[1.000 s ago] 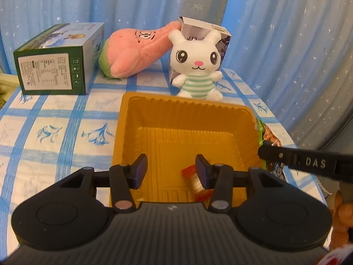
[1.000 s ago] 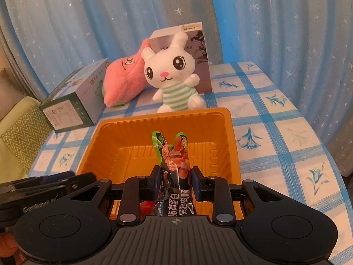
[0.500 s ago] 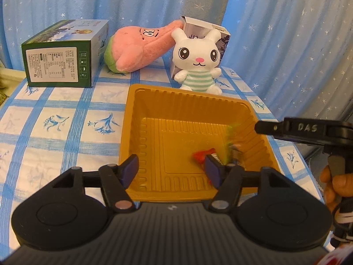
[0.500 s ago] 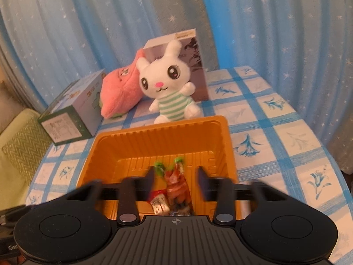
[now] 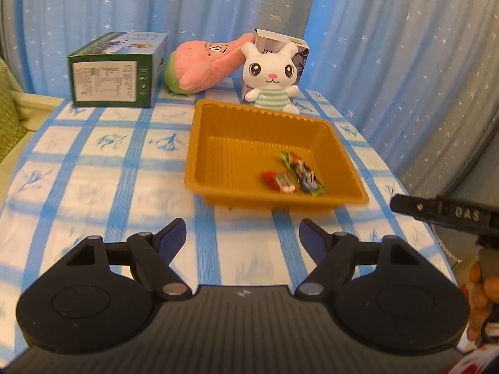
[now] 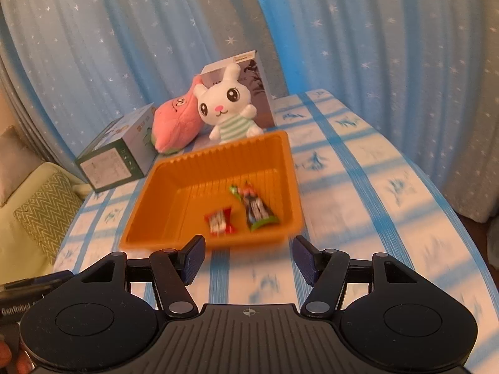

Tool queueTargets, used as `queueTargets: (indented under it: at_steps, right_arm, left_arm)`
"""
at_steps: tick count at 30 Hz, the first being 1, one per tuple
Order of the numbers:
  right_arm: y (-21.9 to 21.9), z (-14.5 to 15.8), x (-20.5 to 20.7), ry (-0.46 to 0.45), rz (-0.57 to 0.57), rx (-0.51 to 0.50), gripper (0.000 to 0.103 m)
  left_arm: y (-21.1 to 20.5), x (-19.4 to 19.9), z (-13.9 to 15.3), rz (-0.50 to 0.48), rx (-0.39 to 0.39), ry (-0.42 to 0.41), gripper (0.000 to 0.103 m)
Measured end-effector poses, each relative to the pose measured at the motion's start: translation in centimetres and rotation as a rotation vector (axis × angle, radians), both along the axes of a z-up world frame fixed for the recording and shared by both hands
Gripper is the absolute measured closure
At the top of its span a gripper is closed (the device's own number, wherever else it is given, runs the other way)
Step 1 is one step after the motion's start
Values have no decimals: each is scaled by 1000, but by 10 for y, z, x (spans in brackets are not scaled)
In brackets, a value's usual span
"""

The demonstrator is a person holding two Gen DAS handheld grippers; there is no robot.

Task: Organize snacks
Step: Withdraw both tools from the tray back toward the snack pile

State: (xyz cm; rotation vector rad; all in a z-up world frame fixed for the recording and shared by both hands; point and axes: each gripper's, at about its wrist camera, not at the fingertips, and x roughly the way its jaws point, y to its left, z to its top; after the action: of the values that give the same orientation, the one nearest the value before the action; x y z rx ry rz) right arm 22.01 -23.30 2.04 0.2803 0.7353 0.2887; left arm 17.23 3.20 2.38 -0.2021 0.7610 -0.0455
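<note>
An orange plastic tray (image 5: 199, 155) (image 6: 149, 199) sits on the blue-checked tablecloth. Inside it lie a small red snack packet (image 5: 277, 182) (image 6: 220, 220) and a longer dark sausage packet with green ends (image 5: 304, 173) (image 6: 256, 207), side by side. My left gripper (image 5: 242, 233) is open and empty, held back from the tray's near edge. My right gripper (image 6: 248, 254) is open and empty, also just short of the tray's near edge. Part of the right gripper shows at the right edge of the left wrist view (image 5: 443, 210).
At the back stand a green box (image 5: 115, 71) (image 6: 117, 155), a pink plush (image 5: 202, 65) (image 6: 176, 121), a white rabbit plush (image 5: 271, 78) (image 6: 226, 109) and a grey-white box (image 5: 280, 42) (image 6: 234, 71). Blue starred curtains hang behind. A green cushion (image 6: 43, 208) lies left of the table.
My right gripper opened and let the sausage packet drop into the tray beside the red packet. Both grippers opened wider and pulled back and up from the tray.
</note>
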Motion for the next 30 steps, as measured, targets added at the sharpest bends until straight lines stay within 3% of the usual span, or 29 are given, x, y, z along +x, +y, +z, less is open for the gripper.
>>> queueTargets:
  at_steps: [5,12,20,30]
  right_arm:
    - [-10,0,-64,17,-34,18,41]
    - [-5,0,-129,15,-23,-48,41]
    - [-1,-2,-162,14,19,-91,41]
    - [-5,-15,-177,40,24,-106,41]
  left_arm:
    - [-3,-54,3,24,-14,-2,25]
    - [-5,-109,5,31,-34,-3,23]
    - [-6,-142,4,29,-19,-3,23]
    - [-5,-155,-10,39,-18,37,23]
